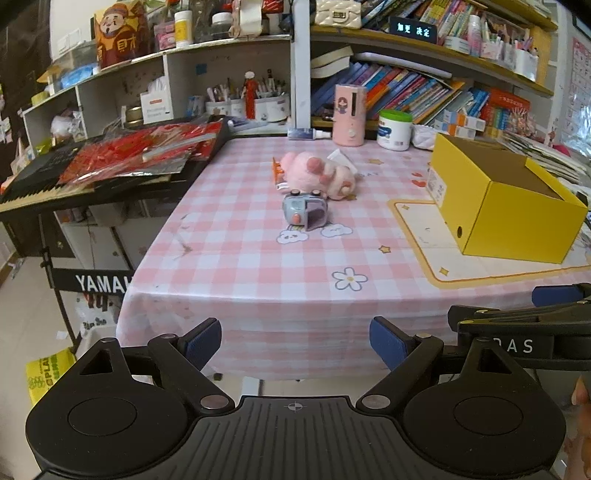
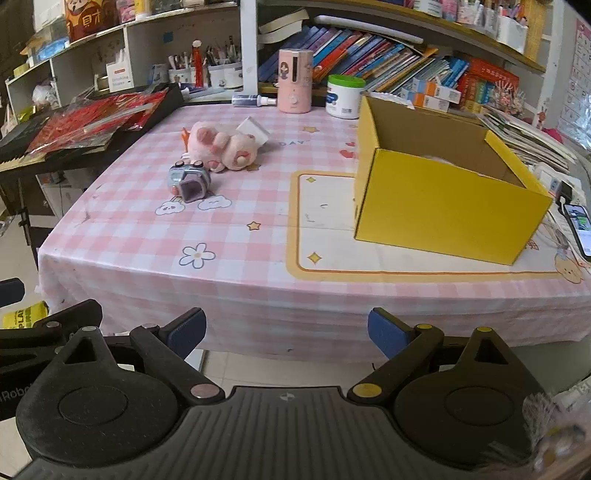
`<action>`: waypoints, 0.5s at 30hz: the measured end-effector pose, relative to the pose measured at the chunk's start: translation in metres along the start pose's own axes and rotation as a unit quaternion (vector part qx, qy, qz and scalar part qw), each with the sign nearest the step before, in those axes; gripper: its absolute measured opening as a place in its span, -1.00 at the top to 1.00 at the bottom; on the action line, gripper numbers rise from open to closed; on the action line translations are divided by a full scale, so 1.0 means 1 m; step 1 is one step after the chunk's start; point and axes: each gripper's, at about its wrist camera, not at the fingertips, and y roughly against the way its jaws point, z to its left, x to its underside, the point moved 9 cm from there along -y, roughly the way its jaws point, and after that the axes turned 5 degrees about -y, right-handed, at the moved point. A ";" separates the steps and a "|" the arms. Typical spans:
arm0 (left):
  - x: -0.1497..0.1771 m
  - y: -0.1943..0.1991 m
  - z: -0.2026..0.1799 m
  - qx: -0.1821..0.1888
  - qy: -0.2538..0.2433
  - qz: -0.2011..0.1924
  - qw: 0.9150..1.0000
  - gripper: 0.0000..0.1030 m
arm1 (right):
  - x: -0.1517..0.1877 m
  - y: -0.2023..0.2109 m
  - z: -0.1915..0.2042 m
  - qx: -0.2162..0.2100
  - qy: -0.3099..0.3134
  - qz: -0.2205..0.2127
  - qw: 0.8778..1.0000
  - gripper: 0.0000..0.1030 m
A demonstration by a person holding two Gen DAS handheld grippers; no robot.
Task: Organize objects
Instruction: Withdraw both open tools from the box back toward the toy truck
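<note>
Both grippers hang off the near edge of the table, short of the pink checked cloth (image 1: pixel 229 266). In the left wrist view the left gripper (image 1: pixel 295 341) fills the bottom of the frame with its blue pads spread wide and nothing between them. In the right wrist view the right gripper (image 2: pixel 286 330) is the same, jaws well apart and gripping nothing.

The things to tidy lie well beyond both of them, out in the middle of the table. In the left view the pink plush toy (image 1: pixel 319 175) lies on its side just above centre frame, and the little grey toy camera (image 1: pixel 304 212) sits touching its near side, straight up from the gap in the left jaws. In the right view that pair sits upper left of centre, well apart from the fingertips. The open yellow box (image 2: pixel 443 199) stands to the right on a cream mat with an orange border (image 2: pixel 325 229); in the right view it is above and right of the right pads.

Writing now: "YAMAH" in white on the keyboard stand (image 1: pixel 103 282) at the left edge, cut off by the cloth. "DAY" is printed on the cloth behind the plush. The black display (image 1: pixel 413 29) on the top shelf glows with characters too small to read. The other gripper's body at the right edge reads "AS".
</note>
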 end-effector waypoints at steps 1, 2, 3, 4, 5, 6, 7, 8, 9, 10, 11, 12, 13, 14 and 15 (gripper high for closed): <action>0.000 -0.002 0.002 -0.001 0.001 0.002 1.000 -0.74 | 0.000 -0.003 0.001 -0.002 0.001 0.002 1.000 -0.84; -0.001 -0.004 0.002 -0.002 0.002 0.003 1.000 -0.74 | -0.001 -0.005 0.002 -0.003 0.002 0.004 1.000 -0.84; -0.002 -0.006 0.003 -0.003 0.003 0.004 1.000 -0.74 | -0.002 -0.008 0.003 -0.005 0.003 0.006 1.000 -0.84; -0.003 -0.009 0.005 -0.005 0.003 0.005 1.000 -0.74 | -0.004 -0.011 0.004 -0.007 0.004 0.007 1.000 -0.84; -0.005 -0.012 0.007 -0.008 0.005 0.005 1.000 -0.74 | -0.006 -0.015 0.005 -0.008 0.005 0.007 1.000 -0.84; -0.006 -0.014 0.009 -0.009 0.007 0.006 1.000 -0.74 | -0.009 -0.019 0.007 -0.011 0.008 0.008 1.000 -0.84; -0.008 -0.017 0.011 -0.011 0.008 0.007 1.000 -0.74 | -0.011 -0.023 0.009 -0.013 0.009 0.009 1.000 -0.84; -0.011 -0.020 0.014 -0.015 0.010 0.008 1.000 -0.74 | -0.014 -0.026 0.011 -0.015 0.010 0.010 1.000 -0.84; -0.013 -0.022 0.016 -0.018 0.013 0.008 1.000 -0.74 | -0.018 -0.031 0.013 -0.017 0.012 0.012 1.000 -0.84; -0.015 -0.026 0.019 -0.020 0.018 0.008 1.000 -0.74 | -0.022 -0.035 0.015 -0.020 0.015 0.013 1.000 -0.84; -0.019 -0.030 0.021 -0.021 0.023 0.008 0.999 -0.74 | -0.026 -0.038 0.017 -0.023 0.020 0.012 0.999 -0.84; -0.021 -0.034 0.023 -0.021 0.028 0.010 0.999 -0.74 | -0.030 -0.042 0.019 -0.026 0.026 0.011 0.999 -0.84; -0.023 -0.039 0.024 -0.022 0.031 0.013 0.999 -0.74 | -0.034 -0.046 0.021 -0.027 0.030 0.011 0.999 -0.84; -0.026 -0.044 0.024 -0.023 0.033 0.014 0.999 -0.74 | -0.038 -0.050 0.022 -0.029 0.033 0.011 0.999 -0.83; -0.029 -0.048 0.025 -0.024 0.034 0.015 0.999 -0.74 | -0.043 -0.055 0.023 -0.031 0.035 0.012 0.999 -0.83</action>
